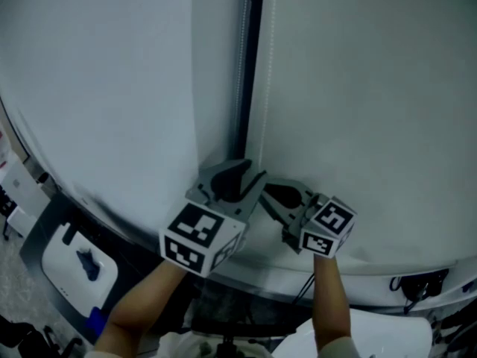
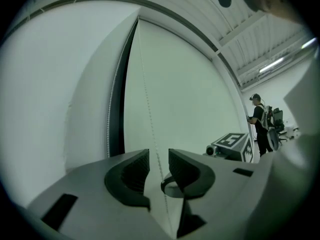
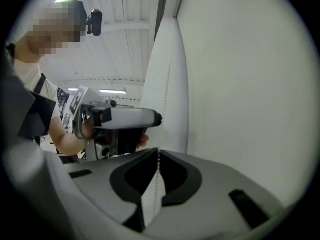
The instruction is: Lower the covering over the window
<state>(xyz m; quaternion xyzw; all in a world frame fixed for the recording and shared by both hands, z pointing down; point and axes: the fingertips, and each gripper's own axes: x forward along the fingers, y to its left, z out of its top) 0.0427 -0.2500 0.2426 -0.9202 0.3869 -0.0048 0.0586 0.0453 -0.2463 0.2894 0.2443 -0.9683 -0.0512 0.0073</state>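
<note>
Closest in, the left gripper [image 1: 237,176] and the right gripper [image 1: 272,192] were held side by side, almost touching, both pointed at the white roller blind [image 1: 373,125] that filled the wall ahead. A second white blind panel [image 1: 97,88] hung to its left, with a dark vertical gap [image 1: 250,66] between the two. A thin bead chain [image 1: 267,88] ran down just to the right of that gap, in front of the roller blind, to the two grippers.

Seen along the left gripper [image 2: 159,159], its jaws stood released, a clear space between the ribbed pads, and the bead chain [image 2: 146,94] passed down through that space without being pinched. Seen along the right gripper [image 3: 159,156], the jaws were clenched tip to tip on the bead chain [image 3: 165,104], which rose straight out of the grip. Well off to the right, another person [image 2: 260,124] stood in the room.
</note>
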